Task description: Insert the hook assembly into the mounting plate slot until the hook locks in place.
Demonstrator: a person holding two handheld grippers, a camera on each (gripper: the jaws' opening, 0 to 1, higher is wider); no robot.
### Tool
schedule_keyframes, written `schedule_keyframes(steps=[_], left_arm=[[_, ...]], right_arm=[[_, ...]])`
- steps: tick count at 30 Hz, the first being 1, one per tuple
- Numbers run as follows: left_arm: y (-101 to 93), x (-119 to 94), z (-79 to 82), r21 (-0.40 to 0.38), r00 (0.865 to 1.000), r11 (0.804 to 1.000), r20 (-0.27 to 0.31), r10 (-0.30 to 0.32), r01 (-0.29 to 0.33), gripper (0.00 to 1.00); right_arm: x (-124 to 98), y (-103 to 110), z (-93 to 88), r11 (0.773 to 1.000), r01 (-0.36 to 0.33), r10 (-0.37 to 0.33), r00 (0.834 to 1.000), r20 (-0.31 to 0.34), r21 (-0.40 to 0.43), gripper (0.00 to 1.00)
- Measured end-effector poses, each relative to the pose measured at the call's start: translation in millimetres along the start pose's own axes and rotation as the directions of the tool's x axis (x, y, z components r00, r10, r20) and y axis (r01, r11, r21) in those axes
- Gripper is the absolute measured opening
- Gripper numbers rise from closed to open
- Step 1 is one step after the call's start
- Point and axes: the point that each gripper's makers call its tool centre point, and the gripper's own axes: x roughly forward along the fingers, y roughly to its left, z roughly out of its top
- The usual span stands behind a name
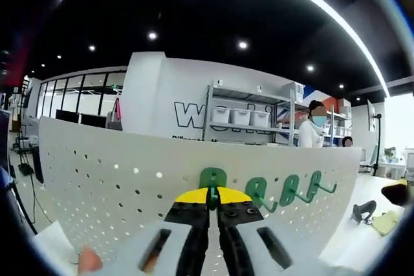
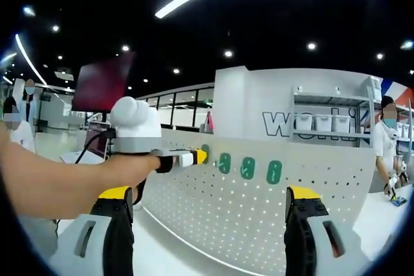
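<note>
A white pegboard mounting plate stands upright on the table. My left gripper is shut on a green hook that rests against the board's upper part. Three more green hooks hang in a row to its right. In the right gripper view the pegboard is ahead, and the left gripper, on a person's arm, comes in from the left and holds the leftmost green hook at the board. My right gripper stands wide open, empty, well short of the board.
A white table runs along the board's right side, with a black object and a yellowish cloth on it. Shelves with white bins and people stand behind. A dark red screen hangs at back left.
</note>
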Motion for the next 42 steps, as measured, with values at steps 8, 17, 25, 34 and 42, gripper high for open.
schedule_keyframes(steps=[8, 17, 25, 34, 42], left_arm=[[4.0, -0.4, -0.8, 0.011, 1.0, 1.0, -0.003, 0.008, -0.008, 0.03], [1.0, 0.8, -4.0, 0.025, 1.0, 1.0, -0.007, 0.007, -0.006, 0.03], [1.5, 1.7, -5.3, 0.022, 1.0, 1.0, -0.008, 0.009, -0.009, 0.03], [2.1, 2.3, -8.0, 0.04, 1.0, 0.999, -0.006, 0.013, -0.012, 0.03], [1.6, 2.4, -7.9, 0.108, 1.0, 0.994, -0.009, 0.009, -0.008, 0.03]], right_arm=[[2.4, 1.3, -0.3, 1.0, -0.007, 0.007, 1.0, 0.002, 0.005, 1.0], [1.6, 0.2, -2.2, 1.0, -0.006, 0.006, 1.0, -0.005, 0.003, 1.0], [1.0, -1.4, -5.6, 1.0, -0.001, 0.001, 1.0, -0.013, 0.007, 1.0], [0.7, -2.3, -7.7, 1.0, 0.0, 0.0, 1.0, -0.016, 0.007, 1.0], [1.2, -3.4, -10.2, 1.0, 0.0, 0.0, 1.0, -0.02, 0.012, 1.0]])
